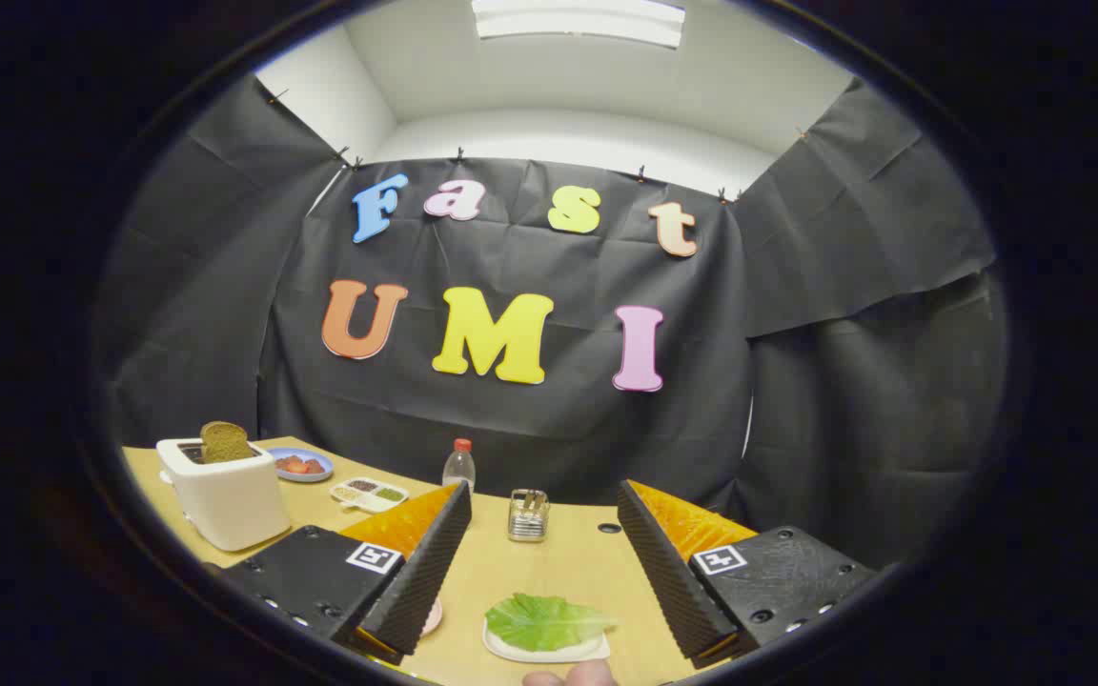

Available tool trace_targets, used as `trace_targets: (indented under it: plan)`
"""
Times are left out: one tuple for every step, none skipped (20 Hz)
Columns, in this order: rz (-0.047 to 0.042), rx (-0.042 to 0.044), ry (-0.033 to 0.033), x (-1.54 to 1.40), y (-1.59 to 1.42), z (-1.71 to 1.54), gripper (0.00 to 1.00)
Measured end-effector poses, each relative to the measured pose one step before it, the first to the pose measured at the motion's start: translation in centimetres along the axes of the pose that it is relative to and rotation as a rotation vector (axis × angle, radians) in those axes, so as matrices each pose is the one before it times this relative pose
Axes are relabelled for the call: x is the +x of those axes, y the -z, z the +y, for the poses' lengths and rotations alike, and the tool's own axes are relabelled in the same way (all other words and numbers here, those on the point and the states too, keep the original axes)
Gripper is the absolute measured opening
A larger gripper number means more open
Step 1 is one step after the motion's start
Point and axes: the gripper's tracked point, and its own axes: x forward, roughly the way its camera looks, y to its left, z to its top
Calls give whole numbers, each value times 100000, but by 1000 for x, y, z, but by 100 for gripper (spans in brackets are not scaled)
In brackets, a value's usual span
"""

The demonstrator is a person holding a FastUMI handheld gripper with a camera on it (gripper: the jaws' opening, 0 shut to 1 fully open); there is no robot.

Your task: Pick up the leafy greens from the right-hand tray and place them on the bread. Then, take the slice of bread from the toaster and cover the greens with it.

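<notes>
- Gaping wide apart, the gripper (539,572) held nothing.
- Leafy greens (545,621) lay on a white tray (549,653) between its fingers.
- Bread slice (225,442) stood in the toaster (225,500), beyond the left finger.

The camera rides the gripper (539,553), low over the table (549,572), facing the wall. Its spread fingers frame the toaster (225,495) ahead-left.

Gripper (539,562) spread wide above the bench (549,572), leafy greens (545,621) on a white tray (549,652) between its fingers. Toaster (225,495) holding a bread slice (225,442) off beyond the left finger.
</notes>
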Motion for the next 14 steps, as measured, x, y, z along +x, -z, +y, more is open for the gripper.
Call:
trace_targets:
  plan:
    - [-305,81,-187,-16,-127,52,95]
    - [-523,275,-275,-123,-240,-35,95]
    - [-520,457,-238,-34,-291,-57,95]
    - [-661,655,-214,-63,-255,-61,95]
    - [-601,163,169,-129,-314,-229,95]
    - [-1005,-286,435,-56,-338,-323,95]
    - [-914,-699,637,-120,-416,-309,95]
    - [-692,-660,329,-117,-138,-217,95]
    - [-343,-807,334,-181,-222,-128,95]
    - [-221,-1118,244,-97,56,-153,95]
    - [-62,-755,-96,-197,-63,-4,95]
    - [472,-356,-265,-62,204,82,95]
    - [663,11,-480,-151,226,168,95]
    - [390,-86,-562,-144,113,159,95]
